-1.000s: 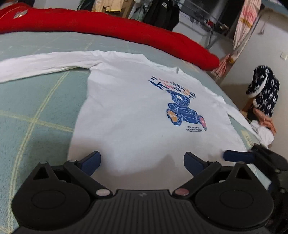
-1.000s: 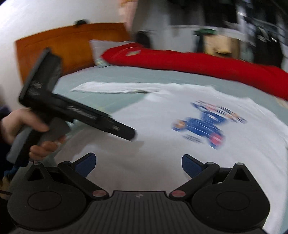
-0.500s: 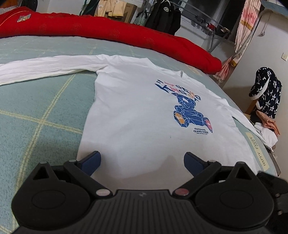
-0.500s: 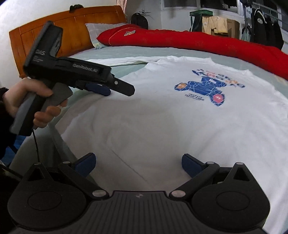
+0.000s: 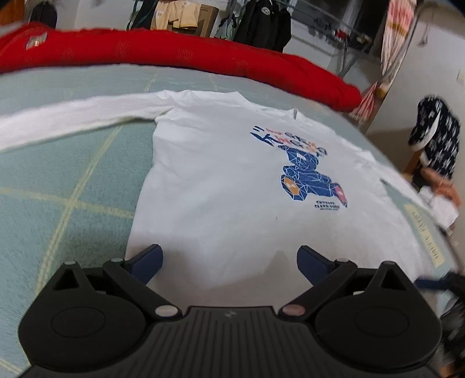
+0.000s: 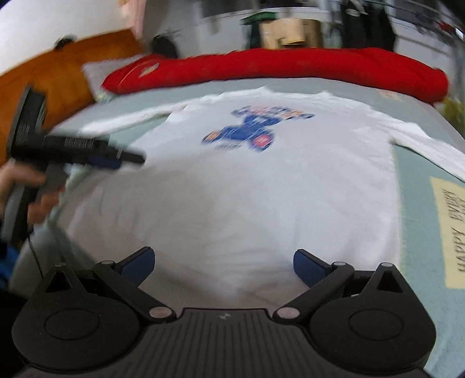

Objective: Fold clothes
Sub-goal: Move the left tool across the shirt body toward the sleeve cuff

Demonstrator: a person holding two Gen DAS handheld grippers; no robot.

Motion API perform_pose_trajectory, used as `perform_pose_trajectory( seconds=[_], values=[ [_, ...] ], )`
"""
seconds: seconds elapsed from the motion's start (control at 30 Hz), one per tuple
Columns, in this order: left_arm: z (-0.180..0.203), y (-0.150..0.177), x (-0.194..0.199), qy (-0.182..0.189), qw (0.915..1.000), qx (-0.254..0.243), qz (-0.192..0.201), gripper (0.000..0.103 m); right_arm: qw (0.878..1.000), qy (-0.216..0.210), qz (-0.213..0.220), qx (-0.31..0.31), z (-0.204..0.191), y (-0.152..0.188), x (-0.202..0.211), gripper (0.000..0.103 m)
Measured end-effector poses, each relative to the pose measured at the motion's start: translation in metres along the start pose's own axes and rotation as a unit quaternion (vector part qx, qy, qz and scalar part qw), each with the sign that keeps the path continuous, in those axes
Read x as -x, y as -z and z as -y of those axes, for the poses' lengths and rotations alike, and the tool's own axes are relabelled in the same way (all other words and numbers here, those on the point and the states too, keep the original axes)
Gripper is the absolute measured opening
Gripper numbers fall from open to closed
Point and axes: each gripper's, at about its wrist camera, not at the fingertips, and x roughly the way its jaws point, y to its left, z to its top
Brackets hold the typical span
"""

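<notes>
A white long-sleeved shirt (image 5: 221, 186) with a blue bear print (image 5: 308, 180) lies flat, face up, on the pale green bed, sleeves spread to both sides. My left gripper (image 5: 229, 261) hovers open over the hem near the shirt's left corner, nothing between its fingers. The right wrist view, blurred by motion, shows the same shirt (image 6: 238, 197) from the hem side. There my right gripper (image 6: 223, 263) is open above the hem's middle and holds nothing. A hand (image 6: 26, 186) holds the left gripper (image 6: 128, 158) at the shirt's left edge.
A long red duvet roll (image 5: 180, 58) lies along the far side of the bed, with a wooden headboard (image 6: 58, 75) and a pillow (image 6: 98, 72) at the left. Hanging clothes (image 5: 261, 26) stand behind. A dark spotted garment (image 5: 436, 139) sits off the bed's right side.
The right camera has swung right and now faces the shirt squarely from the hem; the left gripper sits further left in its view. Both grippers stay open.
</notes>
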Motion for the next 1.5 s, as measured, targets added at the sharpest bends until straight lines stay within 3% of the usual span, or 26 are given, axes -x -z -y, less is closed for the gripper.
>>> perform_pose_trajectory(
  seconds=[0.1, 0.23, 0.4, 0.5, 0.8, 1.03, 1.2, 1.5],
  values=[
    [0.023, -0.002, 0.011, 0.005, 0.9986, -0.05, 0.016, 0.098, 0.999, 0.005, 0.029, -0.021, 0.007, -0.015, 0.0, 0.103],
    [0.041, 0.003, 0.022, 0.018, 0.9956, -0.09, 0.019, 0.099, 0.998, 0.051, -0.016, -0.041, 0.017, -0.013, -0.024, 0.103],
    [0.042, 0.018, 0.006, 0.013, 0.9943, -0.101, -0.031, 0.099, 0.996, 0.069, -0.016, -0.057, 0.019, -0.009, -0.032, 0.103],
    [0.043, 0.029, 0.004, -0.005, 0.9916, -0.124, -0.036, 0.1, 0.996, 0.073, -0.018, -0.057, 0.019, -0.008, -0.035, 0.103],
    [0.032, 0.03, 0.023, -0.033, 0.9923, -0.114, -0.037, 0.1, 0.996, 0.08, -0.009, -0.037, 0.014, -0.002, -0.031, 0.103],
    [0.059, 0.029, 0.03, 0.011, 0.9885, -0.148, -0.027, 0.1, 0.996, 0.089, -0.01, -0.027, 0.011, -0.001, -0.033, 0.103],
    [0.065, 0.039, 0.017, 0.003, 0.9852, -0.164, -0.051, 0.1, 0.995, 0.092, -0.01, -0.026, 0.009, -0.001, -0.033, 0.103],
    [0.036, 0.042, 0.025, -0.012, 0.9912, -0.119, -0.056, 0.102, 0.995, 0.096, -0.013, -0.022, 0.008, -0.001, -0.031, 0.103]
  ],
)
